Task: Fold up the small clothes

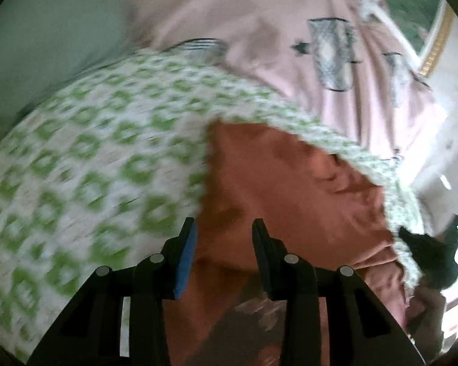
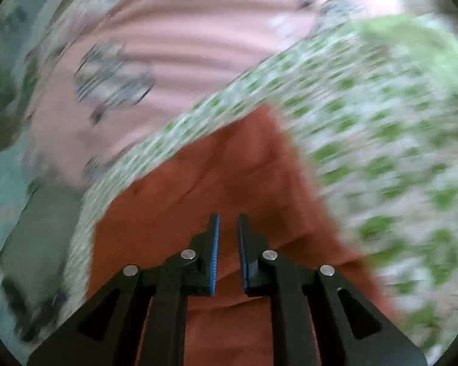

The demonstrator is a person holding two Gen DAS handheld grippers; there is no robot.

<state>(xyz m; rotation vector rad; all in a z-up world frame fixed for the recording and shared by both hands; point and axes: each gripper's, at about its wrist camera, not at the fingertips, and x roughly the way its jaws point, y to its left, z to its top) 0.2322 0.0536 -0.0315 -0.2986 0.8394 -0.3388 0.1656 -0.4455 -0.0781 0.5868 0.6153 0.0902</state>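
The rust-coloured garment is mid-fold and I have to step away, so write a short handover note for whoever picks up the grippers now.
Left hand-held gripper: open, over the rust-coloured garment, gripping nothing.
Right hand-held gripper: narrow gap between the fingers, over the same garment; motion blur hides whether cloth is pinched.
The garment lies on the green-patterned cloth, with a pink printed sheet beyond.
Done: garment laid out, one corner pointing away from the grippers.
Left: make the folds; none is clearly finished yet.
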